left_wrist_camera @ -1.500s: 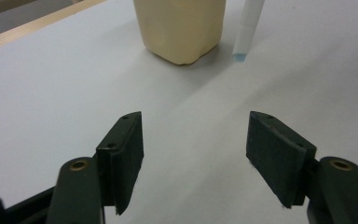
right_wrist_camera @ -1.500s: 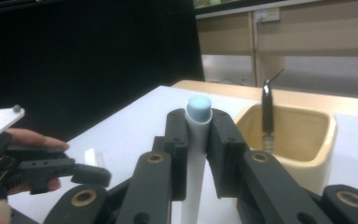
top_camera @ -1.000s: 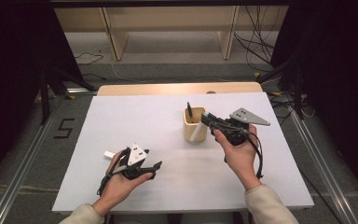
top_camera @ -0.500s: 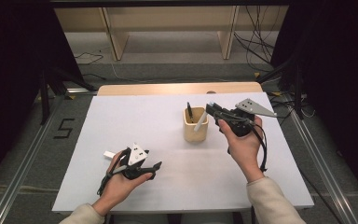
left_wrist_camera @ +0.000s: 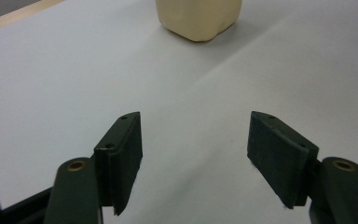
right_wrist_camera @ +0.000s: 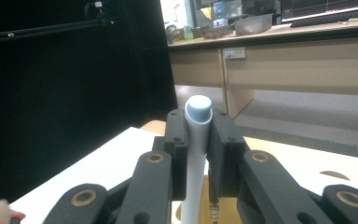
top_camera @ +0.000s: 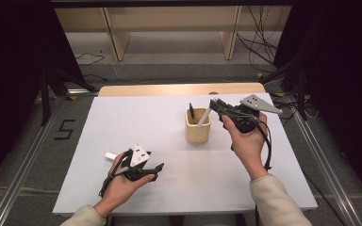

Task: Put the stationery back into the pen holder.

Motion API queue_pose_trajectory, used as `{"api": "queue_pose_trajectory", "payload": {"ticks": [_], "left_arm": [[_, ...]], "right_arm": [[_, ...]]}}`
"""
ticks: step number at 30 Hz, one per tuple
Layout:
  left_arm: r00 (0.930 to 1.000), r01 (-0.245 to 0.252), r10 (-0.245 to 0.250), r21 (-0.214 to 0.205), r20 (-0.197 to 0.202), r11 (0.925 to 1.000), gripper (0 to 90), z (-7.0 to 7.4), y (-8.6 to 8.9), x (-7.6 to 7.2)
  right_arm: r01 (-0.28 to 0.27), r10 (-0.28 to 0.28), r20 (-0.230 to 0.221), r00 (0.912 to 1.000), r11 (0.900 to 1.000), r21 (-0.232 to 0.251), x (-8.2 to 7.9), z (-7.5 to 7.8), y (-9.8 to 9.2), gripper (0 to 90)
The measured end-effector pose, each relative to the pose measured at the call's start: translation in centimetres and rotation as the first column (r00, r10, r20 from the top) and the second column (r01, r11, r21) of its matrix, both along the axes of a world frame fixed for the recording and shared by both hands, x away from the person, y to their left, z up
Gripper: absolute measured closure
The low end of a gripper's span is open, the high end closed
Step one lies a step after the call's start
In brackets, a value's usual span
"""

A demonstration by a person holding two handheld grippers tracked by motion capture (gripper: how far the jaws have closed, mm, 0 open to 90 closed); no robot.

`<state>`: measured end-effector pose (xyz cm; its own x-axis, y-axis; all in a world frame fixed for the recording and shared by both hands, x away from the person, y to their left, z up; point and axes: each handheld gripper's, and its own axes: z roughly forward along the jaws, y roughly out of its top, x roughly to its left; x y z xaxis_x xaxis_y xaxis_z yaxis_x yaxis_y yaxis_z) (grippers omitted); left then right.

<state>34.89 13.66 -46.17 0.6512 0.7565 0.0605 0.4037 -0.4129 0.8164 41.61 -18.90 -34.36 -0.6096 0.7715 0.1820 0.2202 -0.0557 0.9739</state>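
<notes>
Pen (top_camera: 204, 116) pinched between the pads of my right tool (top_camera: 215, 105), its lower end in the holder cup (top_camera: 198, 129) mid-tabletop (top_camera: 122, 122); I judge a straight pull along its shaft best. Its long axis tilts, capped end up-right. My left tool (left_wrist_camera: 196, 154) rests spread, gripping nothing.

High view overhead facing forward, gripper views close, left shares cup (left_wrist_camera: 198, 18).
</notes>
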Motion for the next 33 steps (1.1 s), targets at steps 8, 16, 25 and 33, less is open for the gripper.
{"api": "queue_pose_trajectory", "payload": {"ticks": [8, 16, 25, 33], "left_arm": [[1.0, -0.002, 0.002, -0.001, 0.0, 1.0, 35.3, 0.0, -0.1, 0.0], [1.0, -0.002, 0.002, -0.004, 0.0, 1.0, 35.3, -0.1, -0.1, 0.0], [1.0, -0.003, 0.003, -0.002, -0.001, 1.0, 35.3, -0.1, 0.0, 0.1], [1.0, -0.001, 0.001, -0.002, -0.003, 1.0, 35.7, -0.1, 0.1, 0.1]], "right_arm": [[0.011, -0.011, 0.01, 0.9999, 0.9997, 0.021, 0.3, 0.2, -0.1, 79.2], [0.028, -0.028, 0.023, 0.9993, 0.9995, 0.016, 0.7, 0.0, 0.4, 79.1], [0.057, -0.057, 0.011, 0.9983, 0.9947, -0.086, 1.7, -1.2, 1.1, 77.3], [0.055, -0.06, -0.025, 0.9979, 0.9839, -0.17, 2.1, -3.4, 1.7, 47.6]]}}
